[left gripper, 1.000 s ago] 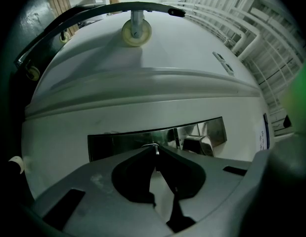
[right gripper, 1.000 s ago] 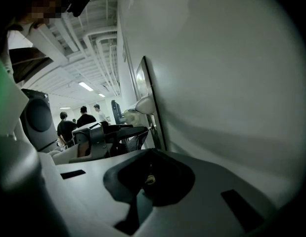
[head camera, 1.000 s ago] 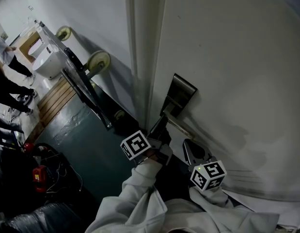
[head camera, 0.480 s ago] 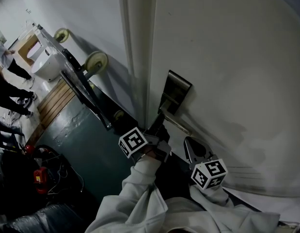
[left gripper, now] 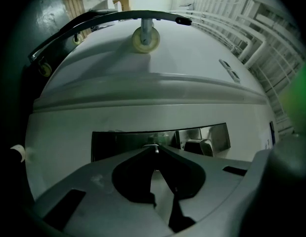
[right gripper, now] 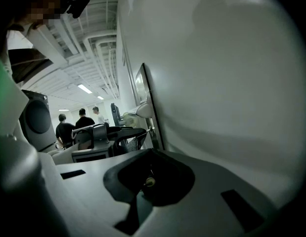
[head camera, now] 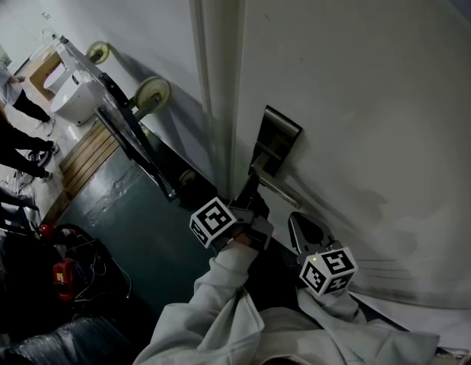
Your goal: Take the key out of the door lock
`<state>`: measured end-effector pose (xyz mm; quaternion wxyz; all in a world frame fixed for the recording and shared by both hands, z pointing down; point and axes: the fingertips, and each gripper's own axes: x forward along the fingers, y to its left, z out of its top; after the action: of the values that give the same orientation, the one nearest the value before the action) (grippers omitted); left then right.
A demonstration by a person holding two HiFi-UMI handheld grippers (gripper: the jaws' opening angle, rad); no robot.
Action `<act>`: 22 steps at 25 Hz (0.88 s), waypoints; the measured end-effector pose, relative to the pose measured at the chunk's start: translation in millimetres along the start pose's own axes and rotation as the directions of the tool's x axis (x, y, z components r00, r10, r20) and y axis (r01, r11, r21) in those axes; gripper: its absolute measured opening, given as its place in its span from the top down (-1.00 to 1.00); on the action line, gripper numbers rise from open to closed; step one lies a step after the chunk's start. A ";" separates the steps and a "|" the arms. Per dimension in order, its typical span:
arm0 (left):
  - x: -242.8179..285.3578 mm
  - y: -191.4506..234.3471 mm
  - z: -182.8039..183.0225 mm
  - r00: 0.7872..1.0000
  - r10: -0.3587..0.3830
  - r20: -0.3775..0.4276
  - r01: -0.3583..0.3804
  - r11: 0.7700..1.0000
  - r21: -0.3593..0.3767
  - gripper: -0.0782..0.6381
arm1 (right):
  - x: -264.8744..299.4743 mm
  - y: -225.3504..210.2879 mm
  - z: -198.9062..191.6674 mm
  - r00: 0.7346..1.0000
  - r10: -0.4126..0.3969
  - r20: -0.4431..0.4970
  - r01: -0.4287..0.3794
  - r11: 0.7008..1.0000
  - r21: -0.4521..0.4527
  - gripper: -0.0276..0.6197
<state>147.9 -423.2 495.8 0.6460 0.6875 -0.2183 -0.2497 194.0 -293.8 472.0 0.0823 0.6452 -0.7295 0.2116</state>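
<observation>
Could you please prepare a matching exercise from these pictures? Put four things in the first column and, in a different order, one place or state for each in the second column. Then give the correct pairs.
Column one:
1. left tool
2. right tool
3. lock plate
4. cart wheel

Column two:
a. pale and round, near the wall, left of the door in the head view
b. jaws together with nothing between them, held away from the lock
c. dark metal, fixed on the door near its edge
d. jaws closed on the key at the lock

Pairs: 1-d, 2-b, 3-c, 4-a
</observation>
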 end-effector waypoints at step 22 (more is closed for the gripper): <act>-27.1 -2.7 -0.4 1.000 0.001 0.001 -0.001 0.999 0.032 0.71 | -3.1 8.0 -3.9 1.000 0.009 0.002 -0.009 1.000 0.000 0.75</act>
<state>127.0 -405.8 494.8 0.6350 0.6976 -0.2229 -0.2459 186.1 -288.7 472.6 0.0806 0.6422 -0.7323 0.2116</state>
